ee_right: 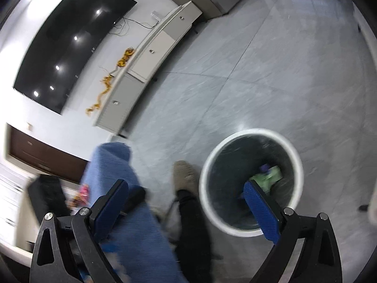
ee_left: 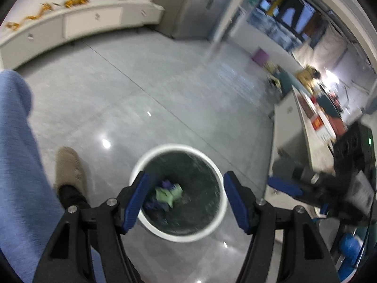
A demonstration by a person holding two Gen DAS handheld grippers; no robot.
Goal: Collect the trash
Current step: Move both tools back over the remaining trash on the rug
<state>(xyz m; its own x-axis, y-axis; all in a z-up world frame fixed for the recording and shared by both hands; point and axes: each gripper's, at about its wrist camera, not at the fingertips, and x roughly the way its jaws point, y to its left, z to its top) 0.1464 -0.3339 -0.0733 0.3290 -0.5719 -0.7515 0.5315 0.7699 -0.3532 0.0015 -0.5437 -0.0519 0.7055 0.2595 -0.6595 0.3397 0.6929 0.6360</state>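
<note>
A white-rimmed round trash bin [ee_left: 213,162] with a dark liner stands on the grey floor. Green and purple wrappers [ee_left: 169,192] lie at its bottom. My left gripper [ee_left: 186,195] hangs open and empty straight above the bin. The bin also shows in the right wrist view [ee_right: 298,158], with the same wrappers [ee_right: 271,175] inside. My right gripper [ee_right: 188,202] is open and empty; its right finger is over the bin's rim, its left finger over a blue sleeve. In the left wrist view the right gripper [ee_left: 313,184] shows at the right, blurred.
A person's tan shoe [ee_left: 69,167] and blue sleeve [ee_left: 16,153] are left of the bin. A long white cabinet [ee_left: 77,21] carries orange scraps [ee_left: 75,1]. A counter [ee_left: 304,122] with boxes is at the right. A dark TV [ee_right: 70,40] hangs on the wall.
</note>
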